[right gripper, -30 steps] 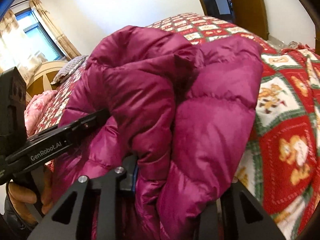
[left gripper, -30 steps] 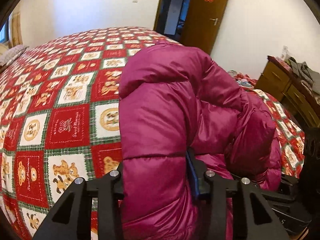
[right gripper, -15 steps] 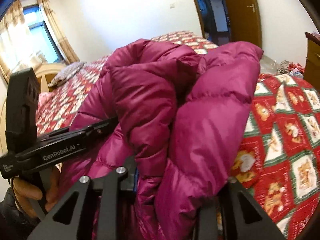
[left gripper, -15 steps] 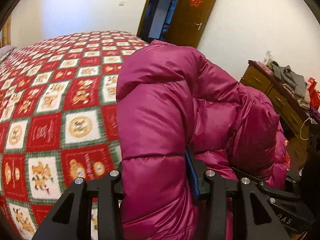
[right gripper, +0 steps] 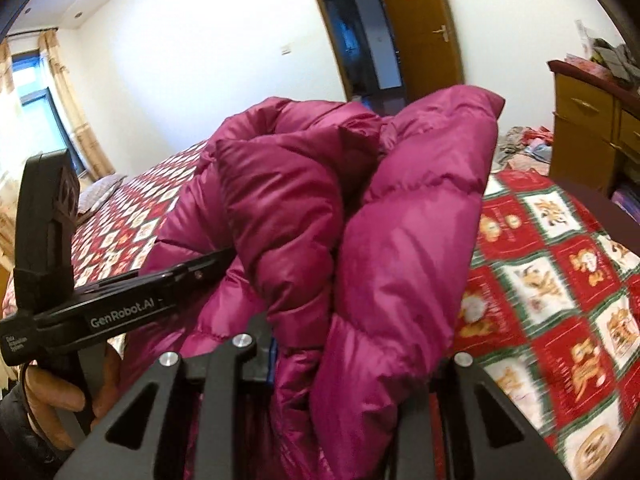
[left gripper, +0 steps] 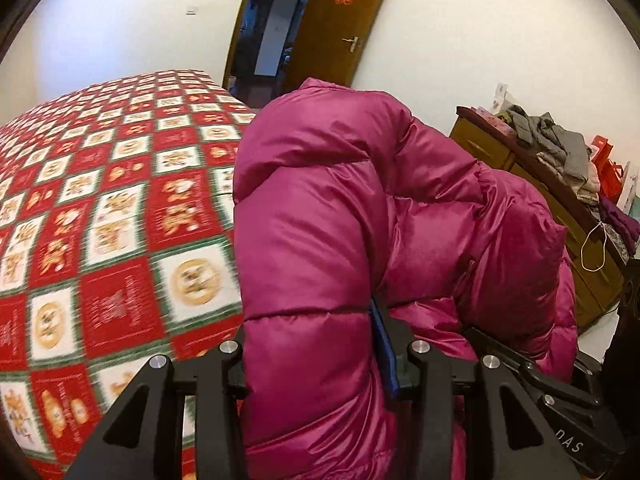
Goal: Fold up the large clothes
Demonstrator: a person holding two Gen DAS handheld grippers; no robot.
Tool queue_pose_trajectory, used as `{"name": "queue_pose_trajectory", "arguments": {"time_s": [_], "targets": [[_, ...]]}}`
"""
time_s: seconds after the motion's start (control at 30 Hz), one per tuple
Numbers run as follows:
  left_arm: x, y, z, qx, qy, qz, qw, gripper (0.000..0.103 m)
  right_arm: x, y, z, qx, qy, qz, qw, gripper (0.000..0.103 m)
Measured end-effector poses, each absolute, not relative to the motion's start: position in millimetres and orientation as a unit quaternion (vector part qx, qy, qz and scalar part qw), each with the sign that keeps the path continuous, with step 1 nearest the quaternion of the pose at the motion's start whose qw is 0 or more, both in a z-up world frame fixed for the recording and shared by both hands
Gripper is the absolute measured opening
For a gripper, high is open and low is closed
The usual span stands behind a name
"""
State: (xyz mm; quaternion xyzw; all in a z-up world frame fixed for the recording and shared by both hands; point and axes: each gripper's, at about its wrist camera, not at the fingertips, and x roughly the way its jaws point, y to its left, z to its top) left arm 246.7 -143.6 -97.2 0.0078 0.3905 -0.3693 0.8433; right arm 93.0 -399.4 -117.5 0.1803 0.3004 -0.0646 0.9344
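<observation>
Both grippers w/ bunched jacket

The bunched magenta jacket blocked the way ahead of both jaws, while the bed lay open toward its far edge, a cluttered dresser beside it.

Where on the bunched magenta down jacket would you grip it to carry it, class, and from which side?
Grip the thick quilted folds at the near edge of the magenta down jacket, from the person's side. Both the left tongs and the right tongs clamp there, and the puffy bulk mounds beyond them above the quilt.
</observation>
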Motion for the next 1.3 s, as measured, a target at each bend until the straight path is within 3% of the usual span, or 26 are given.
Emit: {"name": "queue_pose_trajectory", "arguments": {"time_s": [0.3, 0.5, 0.57, 0.83, 1.07, 1.17, 1.3], "targets": [[261.9, -205.0, -131.8, 0.05, 0.428, -0.34, 0.836, 0.046, 109.6, -468.2, -163.3, 0.262, 0.319, -0.086, 0.907, 0.03], [253.9, -222.3, -145.7, 0.092, 0.402, -0.314, 0.855, 0.063, 103.9, -482.9, -180.7, 0.305, 0.316, -0.094, 0.894, 0.04], [254.5, -222.0, -151.6, 0.084, 0.399, -0.302, 0.862, 0.068, 96.8, -484.4, -177.1, 0.31, 0.315, -0.098, 0.892, 0.042], [250.8, -225.4, -148.1, 0.094, 0.392, -0.302, 0.864, 0.068, 58.3, -464.0, -113.6, 0.242, 0.273, -0.207, 0.908, 0.043], [243.8, -228.6, -142.6, 0.11, 0.383, -0.299, 0.867, 0.068, 103.6, -441.4, -74.6, 0.228, 0.255, -0.172, 0.924, 0.035], [246.7, -226.1, -142.3, 0.104, 0.388, -0.3, 0.865, 0.068, 138.6, -437.5, -88.7, 0.213, 0.287, -0.208, 0.911, 0.027], [247.1, -227.1, -142.9, 0.105, 0.386, -0.3, 0.866, 0.068, 142.9, -456.4, -119.8, 0.237, 0.313, -0.231, 0.89, 0.026]]}}
